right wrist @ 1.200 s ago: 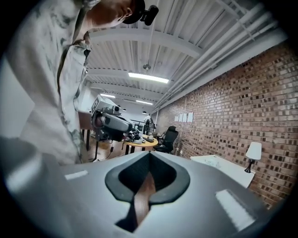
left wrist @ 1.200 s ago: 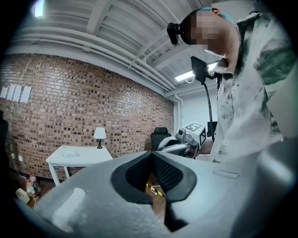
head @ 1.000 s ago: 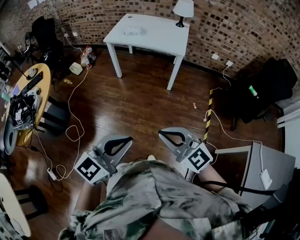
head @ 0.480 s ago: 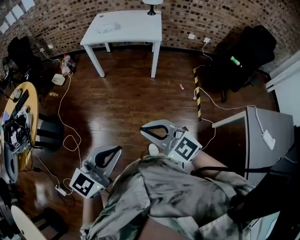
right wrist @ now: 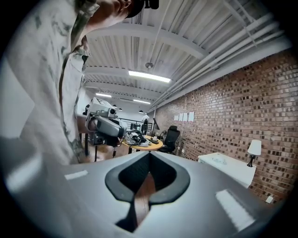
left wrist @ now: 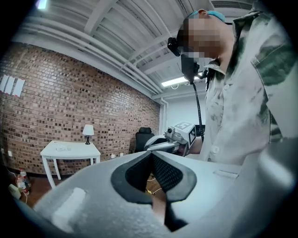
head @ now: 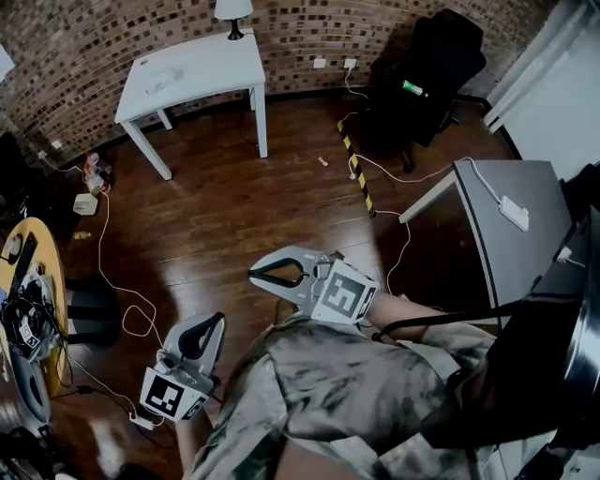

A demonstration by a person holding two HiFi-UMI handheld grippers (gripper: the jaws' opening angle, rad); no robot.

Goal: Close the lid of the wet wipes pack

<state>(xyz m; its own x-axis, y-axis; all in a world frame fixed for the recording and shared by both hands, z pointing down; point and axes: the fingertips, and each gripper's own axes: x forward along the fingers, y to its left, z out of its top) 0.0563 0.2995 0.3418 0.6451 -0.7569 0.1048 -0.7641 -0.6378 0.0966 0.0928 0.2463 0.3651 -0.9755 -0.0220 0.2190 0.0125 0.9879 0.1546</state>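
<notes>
A small pale pack, likely the wet wipes (head: 161, 77), lies on the white table (head: 202, 58) by the far brick wall; it is too small to tell how its lid stands. The pack also shows in the left gripper view (left wrist: 61, 148) and the right gripper view (right wrist: 218, 159). Both grippers are held near the person's body, far from that table. My left gripper (head: 218, 321) (left wrist: 151, 154) is shut with nothing in it. My right gripper (head: 253, 274) (right wrist: 149, 154) is shut and empty as well.
A lamp (head: 232, 11) stands on the white table's far edge. A black office chair (head: 427, 66) is at the back right, a grey desk (head: 506, 234) at the right. A cluttered round yellow table (head: 28, 309) sits left. Cables (head: 122, 300) and a yellow-black strip (head: 354, 164) cross the wood floor.
The head view has swung to the right, so the white table has slid left in the picture. The left gripper has dropped towards the lower left; the right gripper sits more centrally.
</notes>
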